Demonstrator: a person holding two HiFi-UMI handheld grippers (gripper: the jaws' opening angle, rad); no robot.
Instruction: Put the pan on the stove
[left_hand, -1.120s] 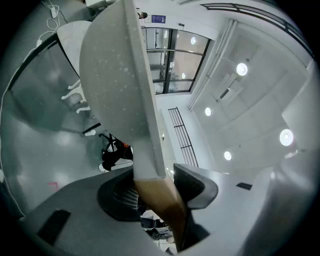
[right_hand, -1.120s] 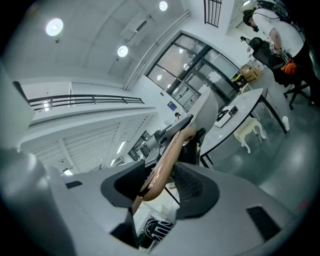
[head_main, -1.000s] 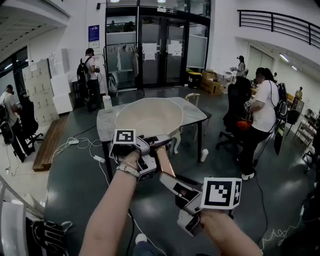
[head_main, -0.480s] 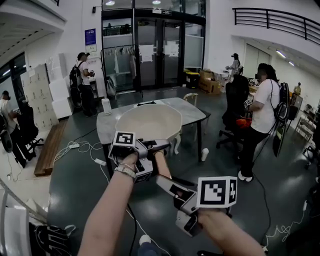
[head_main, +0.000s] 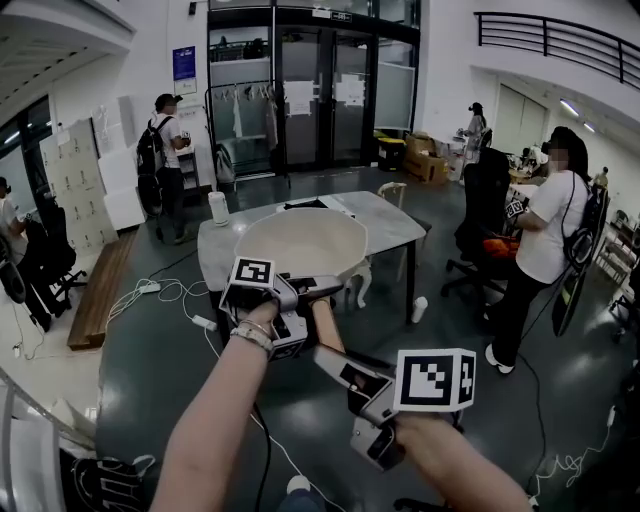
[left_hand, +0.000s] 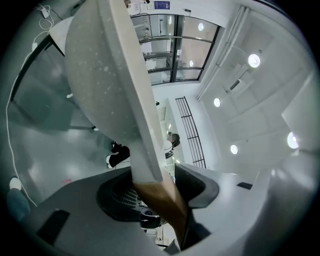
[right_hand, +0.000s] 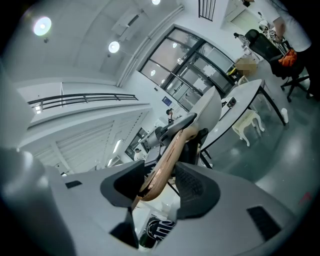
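The pan (head_main: 300, 240) hangs in the air with the desk (head_main: 395, 228) beyond it. The left tool (head_main: 308, 292) pinches its wooden handle (head_main: 327, 325) near the bowl, the right tool (head_main: 335, 362) at its end.

- Pan (head_main: 300, 240): inside a pale cream coating, matt. The outside, seen in the left gripper view, is grey, finely speckled and stone-like.
- Handle (head_main: 327, 325): brown, wood-like and smooth, with a soft sheen.
- Left gripper (head_main: 305, 293) and right gripper (head_main: 335, 362): grey moulded plastic, matt. The fingers (right_hand: 192, 186) have dark ribbed faces.
- Marker cube (head_main: 436, 378): matt white faces with black printed squares.
- Table (head_main: 395, 228): pale, smooth top, faintly marbled.
- Floor (head_main: 150, 340): dark and polished, with light reflecting off it.
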